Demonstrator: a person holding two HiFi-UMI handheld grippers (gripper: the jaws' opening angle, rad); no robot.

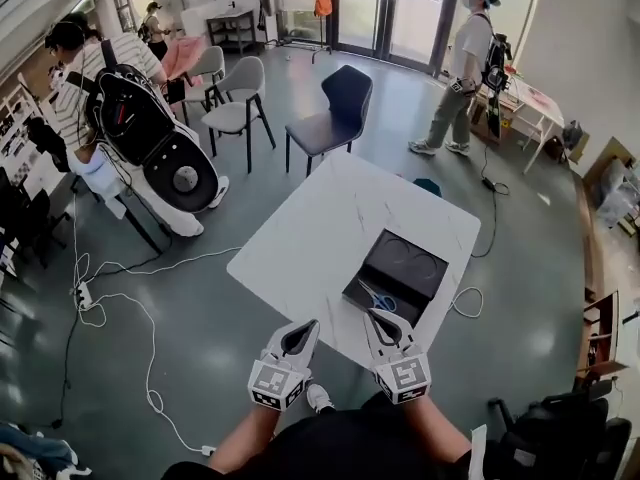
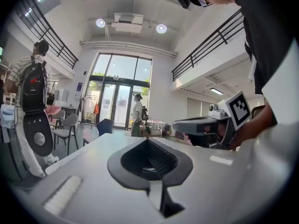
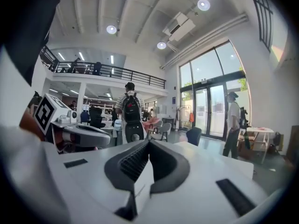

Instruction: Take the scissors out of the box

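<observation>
A black box [image 1: 404, 260] lies open on the white table [image 1: 320, 238], toward its near right side. Inside it, at the near end, lie scissors [image 1: 378, 295] with blue handles. My right gripper [image 1: 379, 319] hovers at the table's near edge, just short of the box, with its jaws shut and empty. The left gripper [image 1: 307, 327] hangs beside it, left of the box, also shut with nothing held. In the left gripper view the closed tips [image 2: 147, 140] point over the tabletop, with the right gripper [image 2: 205, 125] off to the side. Box and scissors are hidden in both gripper views.
A dark chair [image 1: 337, 111] stands behind the table and grey chairs [image 1: 235, 98] further left. One person [image 1: 462, 68] stands at the back right, another with a backpack rig [image 1: 130, 118] at the left. White cables [image 1: 115, 303] trail over the floor.
</observation>
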